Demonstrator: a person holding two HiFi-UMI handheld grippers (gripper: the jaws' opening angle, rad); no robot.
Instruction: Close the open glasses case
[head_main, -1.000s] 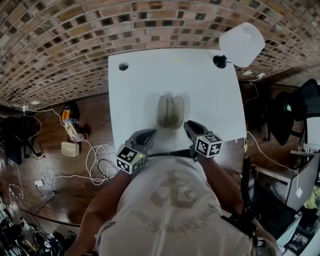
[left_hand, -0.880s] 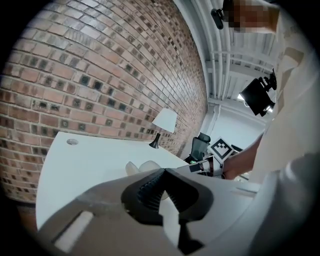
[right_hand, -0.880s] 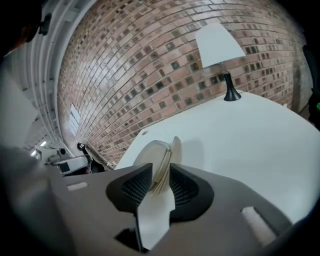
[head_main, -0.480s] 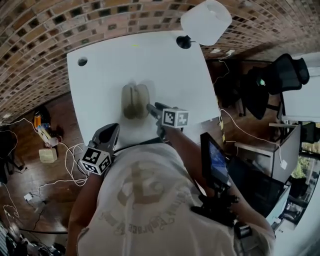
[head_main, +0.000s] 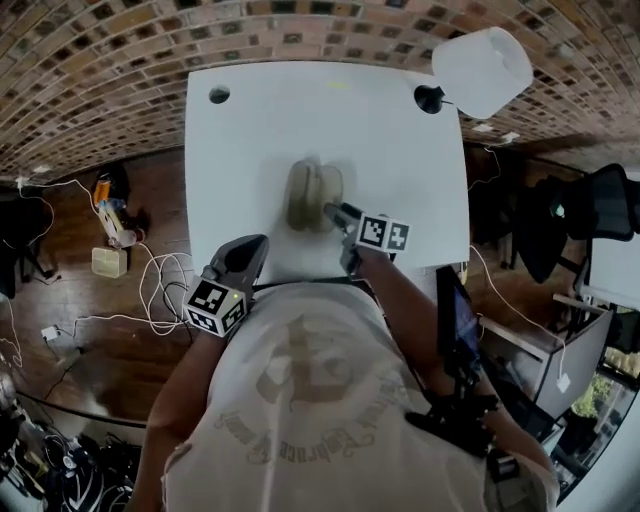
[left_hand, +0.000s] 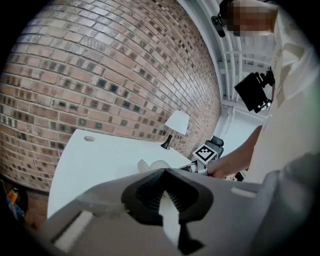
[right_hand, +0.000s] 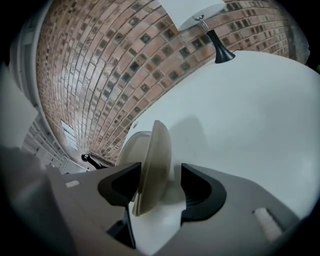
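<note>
The beige glasses case (head_main: 312, 195) lies open in the middle of the white table (head_main: 250, 130), its two halves side by side. My right gripper (head_main: 340, 212) is at the case's near right end. In the right gripper view the raised lid (right_hand: 156, 155) stands edge-on between the jaws of my right gripper (right_hand: 160, 172); they are opening and there is a gap on the right side. My left gripper (head_main: 252, 245) hangs over the table's front edge, left of the case, shut on nothing. From the left gripper (left_hand: 165, 172) the case (left_hand: 149, 165) shows just beyond the fingertips.
A lamp with a white shade (head_main: 482, 68) and black base (head_main: 430, 98) stands at the table's far right corner. A cable hole (head_main: 219, 95) is at the far left corner. Cables and small items (head_main: 110, 240) lie on the wooden floor to the left. A brick wall is behind.
My right gripper has moved from the table's front edge to the case and its jaws now straddle the lid. The left gripper has stayed near the front edge.
</note>
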